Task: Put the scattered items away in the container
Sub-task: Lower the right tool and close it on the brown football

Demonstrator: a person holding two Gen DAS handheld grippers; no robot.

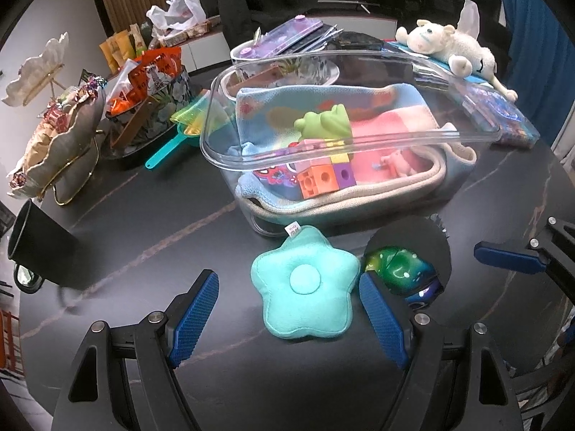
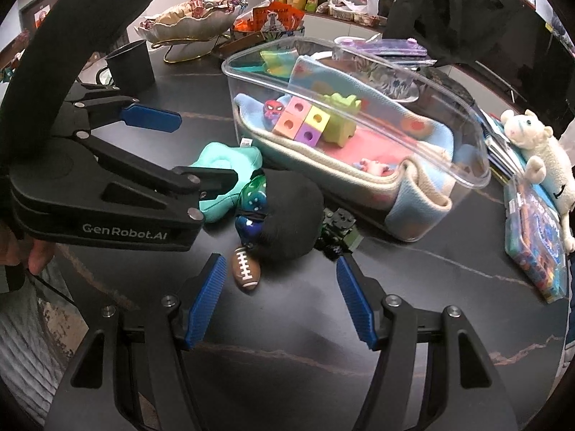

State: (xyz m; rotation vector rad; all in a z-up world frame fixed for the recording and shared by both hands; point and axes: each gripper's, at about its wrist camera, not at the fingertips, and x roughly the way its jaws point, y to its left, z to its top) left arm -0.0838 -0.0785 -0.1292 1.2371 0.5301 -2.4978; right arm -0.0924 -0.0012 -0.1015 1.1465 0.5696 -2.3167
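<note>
The left gripper (image 1: 287,318) is spread wide on either side of the teal star cushion (image 1: 305,283), which lies flat on the dark counter (image 1: 143,237) just in front of the clear container (image 1: 359,194). A white tag on the cushion carries print too small to read. The right gripper (image 2: 278,300) is also spread, empty, with a small toy football (image 2: 246,268) just ahead of its fingers, nearer than the container. "GenRobot.AI" is printed on the left gripper's body. Beside the cushion sit a shiny green-blue ball (image 1: 399,269) and a dark toy truck (image 2: 339,231). Inside the container, on a folded blanket (image 2: 373,143), lie coloured cubes (image 2: 302,122) and a green frog (image 1: 325,122). Beyond the container rests a plush lamb (image 1: 452,45).
</note>
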